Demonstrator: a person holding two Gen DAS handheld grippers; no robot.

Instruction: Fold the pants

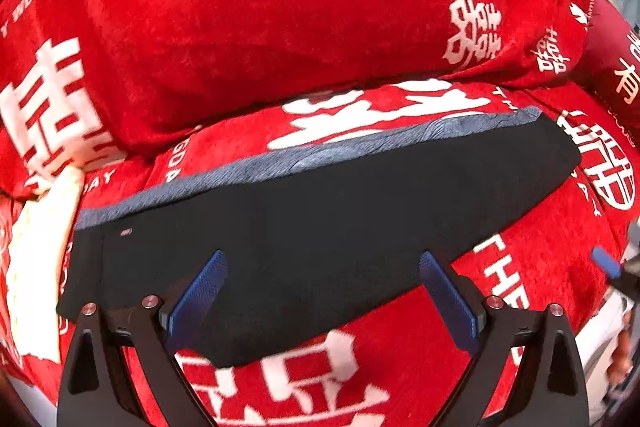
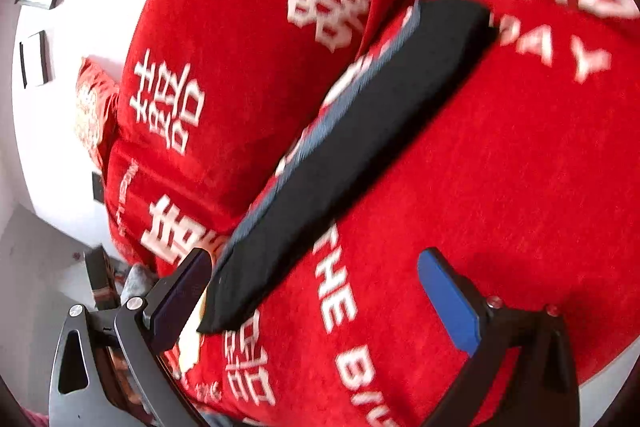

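In the left wrist view the left gripper [image 1: 322,291] is hanging with its 2 blue pads [image 1: 200,297] spread wide and grasping nothing, and the pants [image 1: 320,211] are lying directly ahead at 12 o'clock, their near hem showing between the pads. The pants are lying as a long black strip on the red blanket [image 1: 520,307], already folded lengthwise by the look of it, with the long axis running from 8 o'clock to 2 o'clock and a grey-blue band [image 1: 280,163] edging the far side. In the right wrist view the right gripper [image 2: 316,301] is also standing released and empty; the strip's near end [image 2: 224,311] is sitting just beside the left pad at 9 o'clock, while the rest is stretching away toward 1 o'clock. Whether that pad is touching the cloth I cannot tell. So each gripper is closest to a different part: the right to 1 end, the left to the middle of the long side. The next fold is probably calling for carrying 1 end over the other along that axis. Open blanket is lying to the near side of the strip; at the far side a red pillow [image 1: 300,27] is crowding close to the band, leaving little room there.
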